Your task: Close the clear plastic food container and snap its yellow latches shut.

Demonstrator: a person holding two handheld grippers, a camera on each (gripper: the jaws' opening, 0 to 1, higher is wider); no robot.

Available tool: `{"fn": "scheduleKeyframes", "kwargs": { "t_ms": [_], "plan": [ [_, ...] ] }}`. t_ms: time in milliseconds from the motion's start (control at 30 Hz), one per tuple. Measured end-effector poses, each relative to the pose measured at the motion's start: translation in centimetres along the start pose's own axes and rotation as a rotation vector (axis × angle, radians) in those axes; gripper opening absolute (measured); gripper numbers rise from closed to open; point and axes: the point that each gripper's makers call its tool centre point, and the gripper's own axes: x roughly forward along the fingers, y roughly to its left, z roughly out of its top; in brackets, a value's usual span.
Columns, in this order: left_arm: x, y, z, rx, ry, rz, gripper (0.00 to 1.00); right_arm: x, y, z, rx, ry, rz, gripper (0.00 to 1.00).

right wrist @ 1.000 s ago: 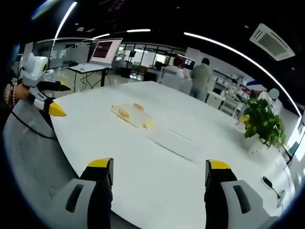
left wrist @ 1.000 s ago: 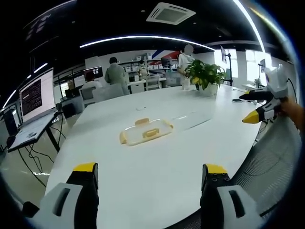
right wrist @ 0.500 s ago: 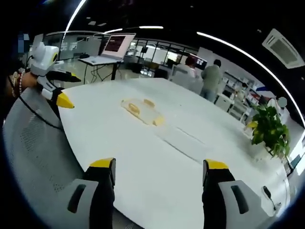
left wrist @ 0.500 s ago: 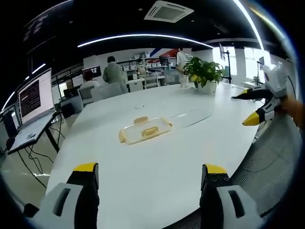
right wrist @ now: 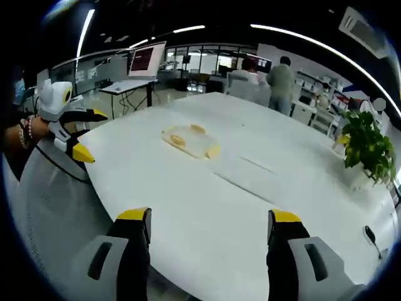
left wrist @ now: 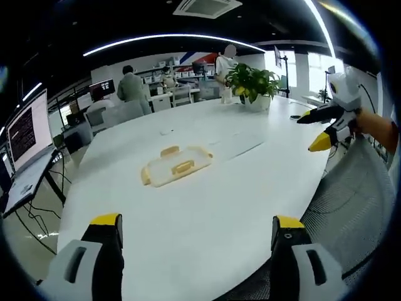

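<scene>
1. The clear food container (left wrist: 174, 169) lies flat out on the white table (left wrist: 207, 219), well apart from both grippers; in the right gripper view it sits at the far left of the table (right wrist: 191, 140), with nothing else near it
2. Compared with a second ago, both views have swung a little: the container now sits somewhat lower and more to the left in the left gripper view, and nearer the middle in the right gripper view. I take that as the hands re-aiming, not the container moving
3. The left gripper (left wrist: 195, 251) has its yellow-tipped jaws wide apart with nothing between them, over the near edge of the table; seen from the other side (right wrist: 84, 133), its tongs also stand parted, held by a hand (right wrist: 25, 128) beyond the table's left edge
4. The right gripper (right wrist: 210, 248) is likewise spread and empty, low over the near rim; in the left gripper view it appears at the far right (left wrist: 316, 128), jaws apart, off the table's edge above a mesh chair back (left wrist: 351, 207)
5. The yellow latches (left wrist: 182, 167) show as small tabs around the container's rim; whether the lid is seated or any latch is pressed home is too small to tell
6. For the task, this reads as the approach only: neither gripper touches the container yet, and both need to travel across the table to reach it
7. A potted plant (left wrist: 250, 84) and people at desks sit far behind, out of the way
</scene>
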Motion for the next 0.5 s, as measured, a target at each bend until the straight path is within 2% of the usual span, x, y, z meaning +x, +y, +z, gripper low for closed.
{"fn": "scheduleKeyframes", "kwargs": {
  "t_ms": [100, 233, 400, 500],
  "plan": [
    [1.3, 1.1, 0.7, -0.002, -0.001, -0.013, 0.97, 0.7, -0.7, 0.9, 0.015, -0.017, 0.015, 0.75],
    [2.6, 2.2, 1.2, 0.067, 0.026, -0.032, 0.96, 1.8, -1.4, 2.4, 0.056, -0.036, 0.065, 0.75],
    [4.7, 4.2, 2.4, 0.094, 0.028, -0.048, 0.96, 3.0, -3.1, 4.0, -0.003, -0.041, 0.059, 0.74],
    [6.3, 5.6, 2.8, 0.128, 0.048, -0.076, 0.97, 4.0, -3.9, 5.0, -0.031, -0.028, 0.086, 0.74]
  ]
}}
